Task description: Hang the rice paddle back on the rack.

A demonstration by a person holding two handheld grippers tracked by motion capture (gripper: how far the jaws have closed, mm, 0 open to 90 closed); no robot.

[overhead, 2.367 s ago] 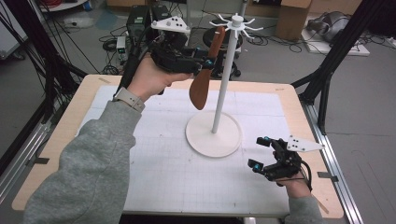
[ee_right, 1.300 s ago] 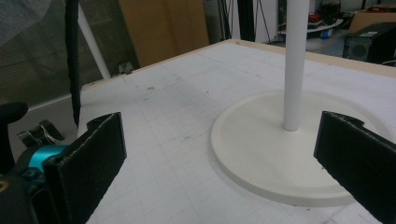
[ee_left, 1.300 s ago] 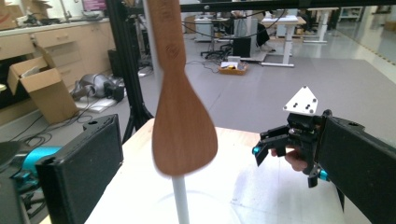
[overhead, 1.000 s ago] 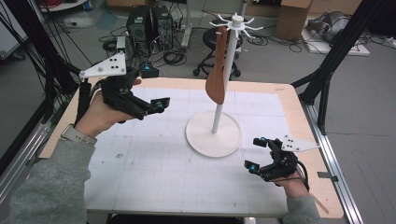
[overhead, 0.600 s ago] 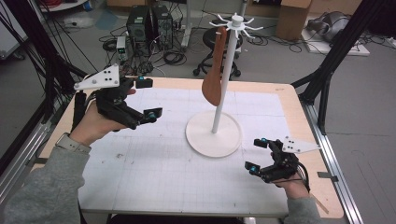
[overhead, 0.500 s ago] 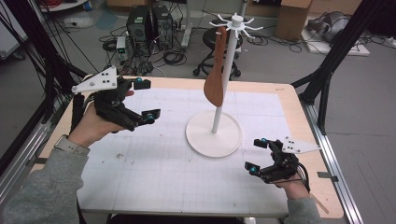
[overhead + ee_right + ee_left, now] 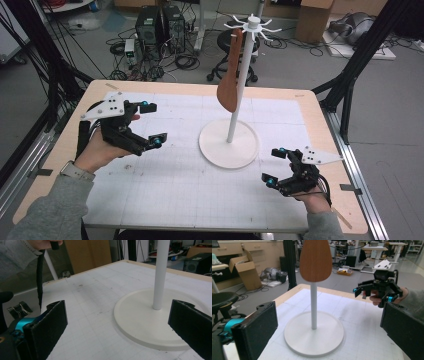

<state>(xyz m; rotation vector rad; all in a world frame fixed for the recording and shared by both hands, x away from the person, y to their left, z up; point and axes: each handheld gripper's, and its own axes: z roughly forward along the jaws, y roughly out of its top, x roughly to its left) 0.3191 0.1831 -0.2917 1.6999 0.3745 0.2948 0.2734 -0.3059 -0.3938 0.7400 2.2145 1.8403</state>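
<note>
Brown wooden spatula, white stand, white gridded mat, black tongs

Robotics lab or workshop. Wooden-edged table topped with a white gridded mat, framed by black metal struts. Beyond its far edge, computer towers and tangled cables on grey concrete floor. Cardboard boxes, further workbenches and long cabinets behind.

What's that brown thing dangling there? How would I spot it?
Find the white stand in the middle of the table. Near the top of its pole, from a ring of hooks, hangs a wooden spatula, blade down: the only brown, flat piece there.
</note>
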